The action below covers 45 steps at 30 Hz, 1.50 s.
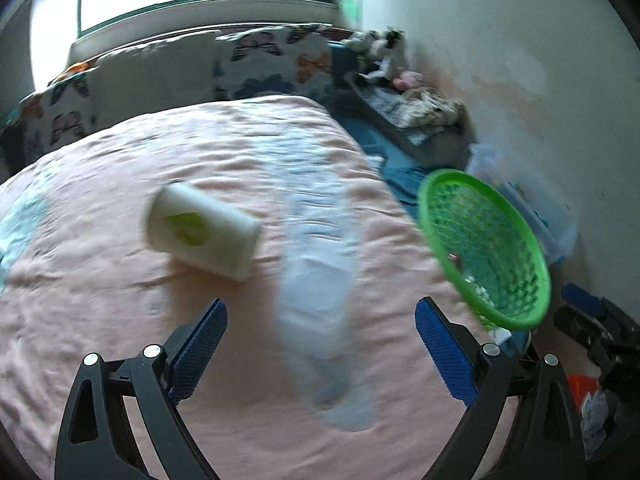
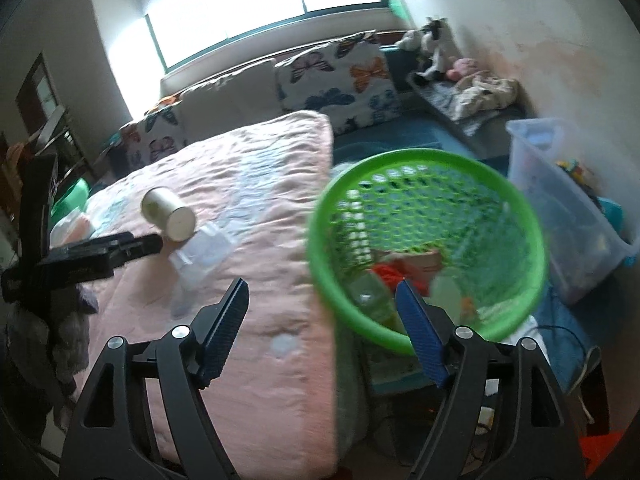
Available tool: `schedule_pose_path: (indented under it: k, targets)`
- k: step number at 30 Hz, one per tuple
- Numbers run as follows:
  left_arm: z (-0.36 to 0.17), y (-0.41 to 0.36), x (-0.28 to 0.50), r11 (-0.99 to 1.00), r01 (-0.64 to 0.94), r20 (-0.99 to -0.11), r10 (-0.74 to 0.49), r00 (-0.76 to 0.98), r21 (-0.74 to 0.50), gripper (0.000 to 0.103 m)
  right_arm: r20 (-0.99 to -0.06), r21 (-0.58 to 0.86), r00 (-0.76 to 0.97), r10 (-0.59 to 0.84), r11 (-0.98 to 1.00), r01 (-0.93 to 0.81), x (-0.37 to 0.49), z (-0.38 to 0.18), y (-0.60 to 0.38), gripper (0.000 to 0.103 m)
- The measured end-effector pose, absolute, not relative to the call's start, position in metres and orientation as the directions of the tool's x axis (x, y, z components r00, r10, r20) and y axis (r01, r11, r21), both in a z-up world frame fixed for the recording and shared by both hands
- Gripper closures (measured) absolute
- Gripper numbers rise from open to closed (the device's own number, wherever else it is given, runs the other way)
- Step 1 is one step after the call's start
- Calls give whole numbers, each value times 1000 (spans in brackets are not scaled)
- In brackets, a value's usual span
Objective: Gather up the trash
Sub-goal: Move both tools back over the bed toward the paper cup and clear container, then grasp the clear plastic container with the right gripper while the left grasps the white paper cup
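Both hand-held grippers, left (image 1: 320, 344) and right (image 2: 322, 320), were spread wide, holding nothing. A white cylindrical container (image 1: 202, 232) lay on its side on the pink bed (image 1: 120, 320), beside a clear plastic wrapper (image 1: 316, 280) (blurred). The green basket (image 2: 426, 248), just off the bed's edge, held scraps.

We count one green basket (image 2: 426, 248), one white cup (image 2: 168, 216), one clear wrapper (image 2: 202, 254) — two butterfly pillows (image 2: 340, 84).

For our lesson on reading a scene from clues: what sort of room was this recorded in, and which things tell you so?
Most likely a child's bedroom. A bed with a pink bedspread fills the middle, butterfly-print pillows stand at its head under a window, and stuffed toys sit by the wall.
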State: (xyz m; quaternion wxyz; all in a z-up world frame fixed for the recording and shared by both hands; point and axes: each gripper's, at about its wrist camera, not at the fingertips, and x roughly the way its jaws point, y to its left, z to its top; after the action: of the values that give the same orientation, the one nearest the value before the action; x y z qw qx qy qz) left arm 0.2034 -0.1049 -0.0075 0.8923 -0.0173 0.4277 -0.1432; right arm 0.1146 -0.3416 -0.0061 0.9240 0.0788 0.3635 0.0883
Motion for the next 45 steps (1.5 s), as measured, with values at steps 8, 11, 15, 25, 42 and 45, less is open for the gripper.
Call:
schedule_pose_path:
  k: [8,11,15,25,42,45]
  targets:
    - [1,-49,213,980,113,-752,-200,628,-166,11,-674,226,667,316,949,-221,143,-16,-284,27]
    - [2,-34,214,982,79,-751,-184,634,-174,11,-683,240,643,348,937,-252,153,-23,-264,27]
    - [2,-16,214,982,44,-751,-168,638,-182,11,-698,273,603,387,922,-275,168,-31,-237,27]
    - [-2,25,210,974,8,-739,-177,650,-227,11,-758,351,514,401,915,-197,207,-39,-201,27]
    - [-17,56,211,957,26,-729,-237,642,-289,11,-886,265,416,203,959,95,264,-63,-177,35]
    - [-19,55,210,954,32,-729,-250,638,-298,11,-892,244,414,180,964,106,266,-64,-175,37]
